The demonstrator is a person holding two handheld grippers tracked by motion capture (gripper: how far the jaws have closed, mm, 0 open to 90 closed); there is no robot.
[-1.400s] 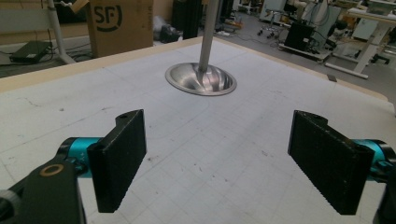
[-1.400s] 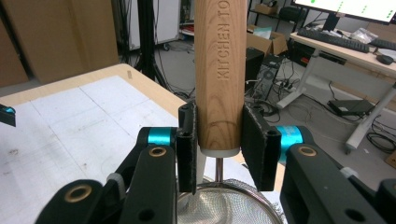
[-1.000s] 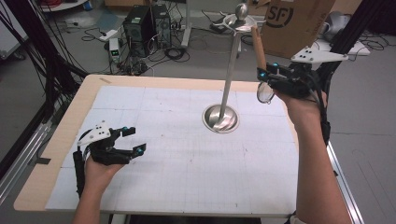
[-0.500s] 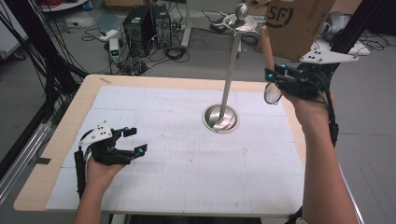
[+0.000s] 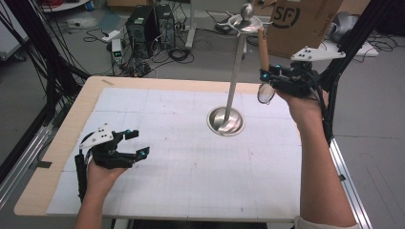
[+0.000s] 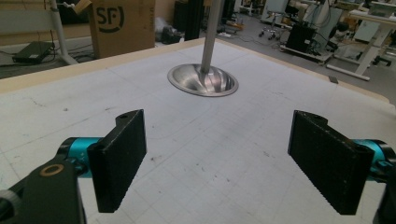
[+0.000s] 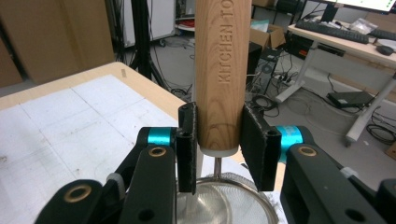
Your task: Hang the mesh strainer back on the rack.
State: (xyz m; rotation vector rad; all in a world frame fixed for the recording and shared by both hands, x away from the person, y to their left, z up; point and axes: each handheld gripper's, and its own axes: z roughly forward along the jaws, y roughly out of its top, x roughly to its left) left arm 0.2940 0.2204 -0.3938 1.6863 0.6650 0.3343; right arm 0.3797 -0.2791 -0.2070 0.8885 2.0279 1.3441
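Wooden handle (image 7: 222, 70) cut off by top edge of right gripper view, engraved lettering clipped after "KITCHEN TO" | mesh strainer bowl (image 7: 224, 200) cut at bottom edge, partly hidden behind pads | stand pole (image 6: 211, 32) cropped at top of left gripper view | hooks atop stand (image 5: 244, 19) too small to tell in high view

A cardboard box (image 5: 305, 21) stands on the floor beyond the surface (image 5: 157, 109). A computer tower (image 5: 143, 24) sits among tangled cables (image 5: 176, 52) at the far left.
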